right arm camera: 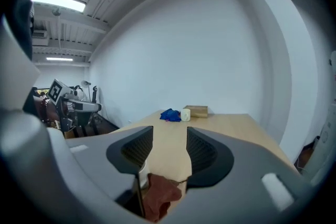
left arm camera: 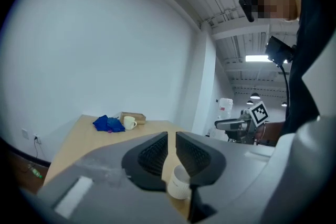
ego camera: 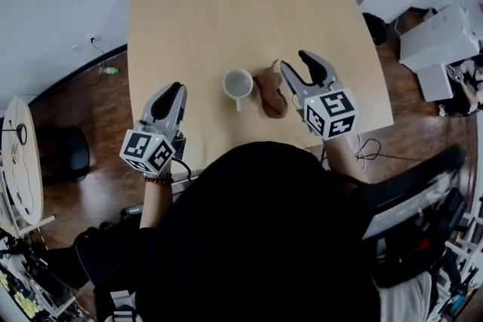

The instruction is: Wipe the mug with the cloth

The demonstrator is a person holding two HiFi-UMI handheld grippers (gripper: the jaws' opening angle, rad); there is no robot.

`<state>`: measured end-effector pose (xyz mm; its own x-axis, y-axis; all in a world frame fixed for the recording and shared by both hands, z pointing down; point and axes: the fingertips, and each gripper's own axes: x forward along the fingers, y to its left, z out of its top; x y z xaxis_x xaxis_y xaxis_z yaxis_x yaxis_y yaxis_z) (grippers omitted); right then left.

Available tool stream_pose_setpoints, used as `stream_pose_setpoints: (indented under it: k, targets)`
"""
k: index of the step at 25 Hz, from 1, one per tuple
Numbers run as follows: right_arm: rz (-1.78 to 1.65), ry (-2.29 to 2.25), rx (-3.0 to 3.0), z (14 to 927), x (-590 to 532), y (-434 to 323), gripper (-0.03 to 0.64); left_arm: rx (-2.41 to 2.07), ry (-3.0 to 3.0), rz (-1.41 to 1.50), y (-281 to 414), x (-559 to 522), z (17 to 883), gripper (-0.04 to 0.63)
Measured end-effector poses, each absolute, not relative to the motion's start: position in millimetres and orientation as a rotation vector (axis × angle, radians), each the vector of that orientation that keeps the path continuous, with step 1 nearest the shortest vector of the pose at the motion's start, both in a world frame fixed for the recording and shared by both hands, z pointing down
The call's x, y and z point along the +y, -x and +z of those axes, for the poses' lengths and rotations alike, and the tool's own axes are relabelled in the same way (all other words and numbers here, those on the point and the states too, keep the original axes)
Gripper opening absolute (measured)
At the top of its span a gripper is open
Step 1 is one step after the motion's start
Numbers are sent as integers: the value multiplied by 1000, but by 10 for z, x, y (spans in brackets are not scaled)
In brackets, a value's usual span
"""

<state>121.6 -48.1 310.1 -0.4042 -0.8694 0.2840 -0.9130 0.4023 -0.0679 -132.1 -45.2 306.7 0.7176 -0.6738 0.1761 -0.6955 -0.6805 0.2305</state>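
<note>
Two grippers hang over the near part of the desk (ego camera: 302,4), and neither has hold of anything. The left gripper (ego camera: 173,92) has its jaws drawn almost together with nothing between them. The right gripper (ego camera: 296,62) stands wide open and empty, up beside the brown cloth (ego camera: 271,93). That cloth lies crumpled on the desk just to the right of the white mug (ego camera: 238,84), which stands upright with its handle toward the person. With both left alone, no wiping is going on. Whether the mug has already been wiped or is yet to be, I can't tell. If not, the cloth needs picking up and the mug steadying.
</note>
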Motion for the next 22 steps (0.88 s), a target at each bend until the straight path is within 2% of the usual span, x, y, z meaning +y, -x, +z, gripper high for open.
stream_pose_setpoints:
  k: [16, 22]
  targets:
    - [240, -1588, -2401, 2983, -562, -1183, 192, -1122, -2701, 91, 1345, -637, 2825, 35]
    - [259, -1574, -2398, 3066, -543, -1195, 191, -1105, -2696, 157, 1275, -596, 2972, 31]
